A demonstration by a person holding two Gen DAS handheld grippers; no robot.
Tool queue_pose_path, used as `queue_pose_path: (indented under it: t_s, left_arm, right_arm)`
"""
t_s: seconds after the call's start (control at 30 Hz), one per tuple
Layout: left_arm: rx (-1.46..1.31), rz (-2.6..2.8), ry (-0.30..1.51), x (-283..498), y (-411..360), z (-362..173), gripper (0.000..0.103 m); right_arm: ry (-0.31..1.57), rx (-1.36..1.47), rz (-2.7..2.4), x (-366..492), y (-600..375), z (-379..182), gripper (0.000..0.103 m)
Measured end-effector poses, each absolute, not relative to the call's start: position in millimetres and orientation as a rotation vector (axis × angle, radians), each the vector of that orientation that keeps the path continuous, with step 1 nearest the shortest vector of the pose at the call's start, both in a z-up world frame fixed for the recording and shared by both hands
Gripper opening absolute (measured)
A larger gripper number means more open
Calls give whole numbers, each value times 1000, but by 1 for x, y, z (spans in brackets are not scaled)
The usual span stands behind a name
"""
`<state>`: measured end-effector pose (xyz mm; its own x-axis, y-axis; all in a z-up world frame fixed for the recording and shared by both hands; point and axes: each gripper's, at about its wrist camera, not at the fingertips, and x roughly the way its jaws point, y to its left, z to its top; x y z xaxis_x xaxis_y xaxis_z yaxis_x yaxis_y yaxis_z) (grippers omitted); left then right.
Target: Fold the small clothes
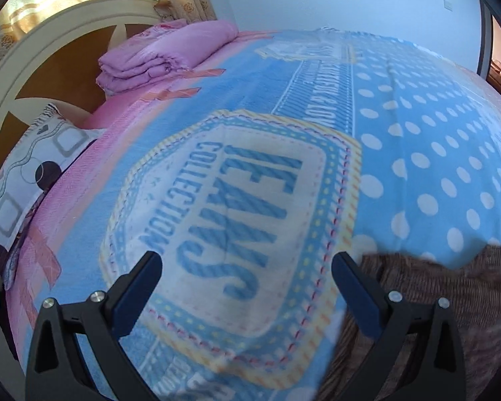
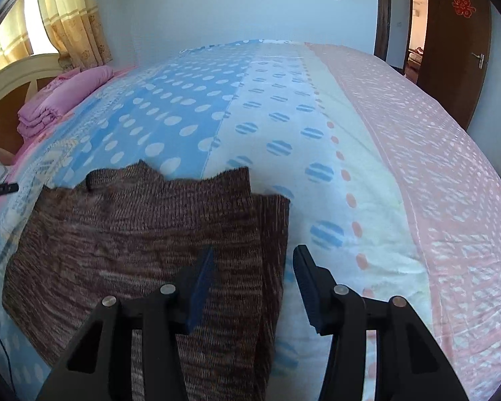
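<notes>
Both grippers tilt downward over the blue polka-dot bedspread [image 2: 183, 113] — left gripper [image 1: 247, 260] spread wide, empty; right gripper [image 2: 254, 260] half-spread, straddling the brown knitted garment's [image 2: 133, 234] folded right edge, not pinching.

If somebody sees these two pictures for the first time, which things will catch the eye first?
First the brown knitted garment, lying flat on the dotted blue bedspread, with the right tongs open above its right edge. Then the big blue lettering between the open left tongs, and the folded pink quilt by the headboard.

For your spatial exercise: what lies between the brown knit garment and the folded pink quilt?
In the right wrist view, only bare polka-dot bedspread separates the brown knit garment from the folded pink quilt.
</notes>
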<state>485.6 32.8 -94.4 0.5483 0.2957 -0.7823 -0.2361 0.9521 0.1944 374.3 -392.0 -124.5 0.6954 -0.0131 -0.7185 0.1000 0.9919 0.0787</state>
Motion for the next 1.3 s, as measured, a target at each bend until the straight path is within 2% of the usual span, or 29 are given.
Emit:
queue_pose_path:
  t_s: [0.13, 0.2, 0.23, 0.27, 0.4, 0.63, 0.7, 0.73, 0.77, 0.9, 1.0, 1.03, 1.07, 1.3]
  left_arm:
    - [78, 199, 925, 440, 9, -106, 103]
    - [108, 142, 919, 418, -9, -116, 103]
    - [119, 117, 920, 409, -17, -123, 103]
    - [127, 100, 922, 403, -23, -128, 103]
    - [163, 104, 938, 392, -30, -150, 103]
    - [13, 69, 930, 384, -13, -161, 103]
    - [-4, 65, 921, 381, -11, -161, 103]
    - [-4, 63, 922, 379, -10, -161, 103]
    - [-5, 61, 923, 377, -8, -161, 103]
    - [-24, 48, 911, 362, 1, -160, 103]
    - [-31, 37, 906, 354, 6, -160, 103]
    - [-37, 32, 907, 353, 8, -161, 103]
    - [-37, 29, 913, 352, 9, -162, 103]
    - [3, 6, 900, 335, 14, -160, 103]
  right_arm:
    - [838, 137, -77, 403, -391, -134, 50]
    - [879, 150, -59, 412, -388, -143, 34]
    - [897, 116, -88, 415, -385, -148, 13]
    - [891, 104, -116, 414, -384, -149, 1]
    - [876, 175, -161, 404, -403, -150, 1]
    - [865, 176, -179, 398, -402, -146, 3]
    - [871, 178, -137, 387, -398, -139, 10]
    - [870, 180, -111, 380, -395, -134, 24]
    - [857, 185, -80, 369, -392, -130, 34]
    - [853, 132, 0, 311, -376, -122, 34]
    - [900, 47, 4, 271, -363, -138, 33]
    - [938, 27, -6, 263, -361, -148, 25]
    - [976, 23, 1, 256, -360, -159, 21]
    - [937, -49, -38, 227, -337, -149, 21]
